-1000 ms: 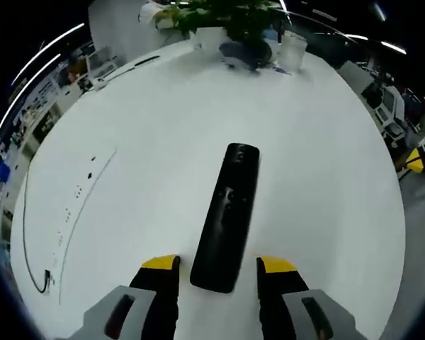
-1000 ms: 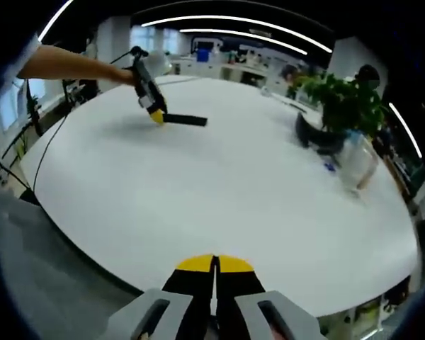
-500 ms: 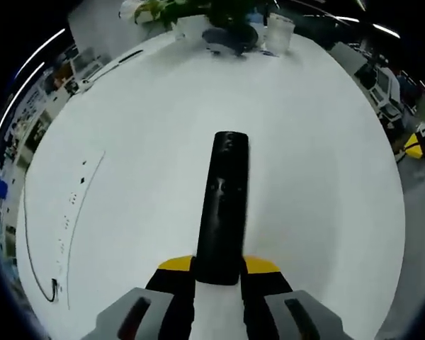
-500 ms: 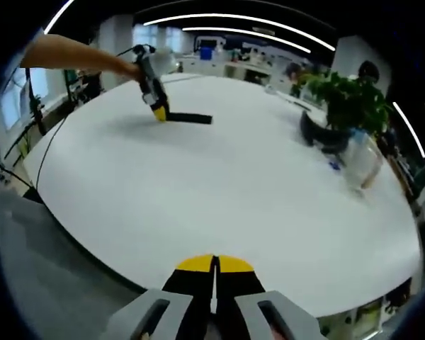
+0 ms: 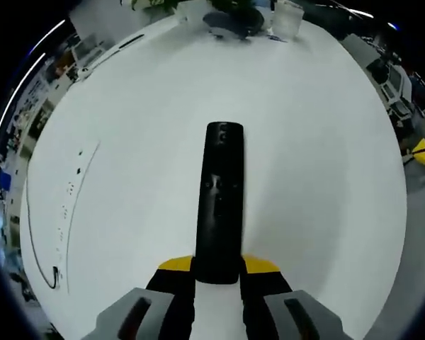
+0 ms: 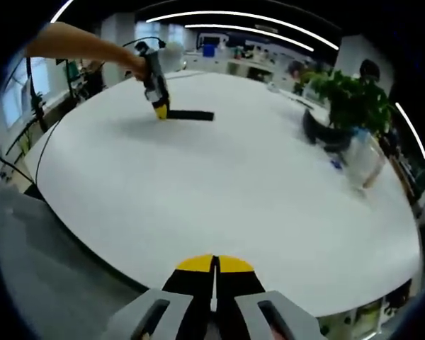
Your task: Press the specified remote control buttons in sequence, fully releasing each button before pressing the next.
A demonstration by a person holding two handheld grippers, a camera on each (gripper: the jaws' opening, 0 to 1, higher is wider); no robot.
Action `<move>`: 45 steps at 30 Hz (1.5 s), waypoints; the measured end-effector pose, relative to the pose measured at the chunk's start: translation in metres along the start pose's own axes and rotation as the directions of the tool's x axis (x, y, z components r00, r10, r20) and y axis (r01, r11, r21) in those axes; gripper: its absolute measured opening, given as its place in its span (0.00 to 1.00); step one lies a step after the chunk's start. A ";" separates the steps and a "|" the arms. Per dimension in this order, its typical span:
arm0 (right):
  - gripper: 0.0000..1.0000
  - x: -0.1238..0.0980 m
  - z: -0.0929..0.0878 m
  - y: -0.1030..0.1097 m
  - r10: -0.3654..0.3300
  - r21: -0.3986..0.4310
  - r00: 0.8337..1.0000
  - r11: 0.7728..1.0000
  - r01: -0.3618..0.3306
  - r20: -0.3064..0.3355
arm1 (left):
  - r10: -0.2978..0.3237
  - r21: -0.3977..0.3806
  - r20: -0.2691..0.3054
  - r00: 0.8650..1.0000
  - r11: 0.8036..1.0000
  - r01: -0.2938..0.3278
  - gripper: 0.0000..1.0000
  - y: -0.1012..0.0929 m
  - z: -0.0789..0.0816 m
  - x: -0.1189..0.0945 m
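left gripper (image 5: 218, 268) gripping remote (image 5: 219, 198), apparently mid-table (image 5: 319, 142)

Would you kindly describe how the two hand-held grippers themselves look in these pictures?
Each hand-held gripper has a light grey body with dark oval slots and two black jaws capped in yellow. This shows on the left hand-held gripper and on the right hand-held gripper. In the right gripper view, a dark cable loops above the far gripper, and the forearm holding it is bare.

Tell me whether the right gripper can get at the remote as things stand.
Probably yes: bare white table lies between the right gripper and the remote, but it's far across, already clamped by the left gripper.
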State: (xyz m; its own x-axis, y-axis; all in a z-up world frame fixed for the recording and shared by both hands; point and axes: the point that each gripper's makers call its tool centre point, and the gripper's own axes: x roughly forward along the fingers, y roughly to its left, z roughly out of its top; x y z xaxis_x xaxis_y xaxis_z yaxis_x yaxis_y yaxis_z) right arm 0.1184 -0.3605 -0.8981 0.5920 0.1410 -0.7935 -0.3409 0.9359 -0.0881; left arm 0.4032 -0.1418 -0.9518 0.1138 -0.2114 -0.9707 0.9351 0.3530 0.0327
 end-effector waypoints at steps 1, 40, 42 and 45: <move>0.00 0.000 -0.001 0.000 0.000 0.000 1.000 1.000 0.000 -0.003 | 0.000 0.001 0.000 1.000 1.000 0.000 0.23 -0.001 0.000 0.000; 0.00 -0.003 0.004 -0.002 -0.018 -0.016 0.999 1.000 0.018 0.029 | -0.005 0.004 -0.026 1.000 1.000 0.005 0.23 -0.117 -0.040 -0.013; 0.00 -0.003 0.004 -0.001 -0.014 -0.021 1.000 1.000 0.015 0.028 | -0.005 0.002 -0.023 1.000 1.000 0.005 0.23 -0.123 -0.042 -0.013; 0.00 -0.003 0.004 -0.001 -0.016 -0.026 0.999 1.000 0.017 0.033 | -0.010 0.019 -0.025 1.000 1.000 0.010 0.23 -0.136 -0.046 -0.015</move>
State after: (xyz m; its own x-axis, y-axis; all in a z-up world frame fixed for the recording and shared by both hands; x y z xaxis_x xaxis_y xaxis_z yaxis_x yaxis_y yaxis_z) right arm 0.1201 -0.3607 -0.8935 0.6209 0.1361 -0.7719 -0.3495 0.9296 -0.1172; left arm 0.2587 -0.1445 -0.9531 0.0964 -0.1923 -0.9766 0.9423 0.3338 0.0273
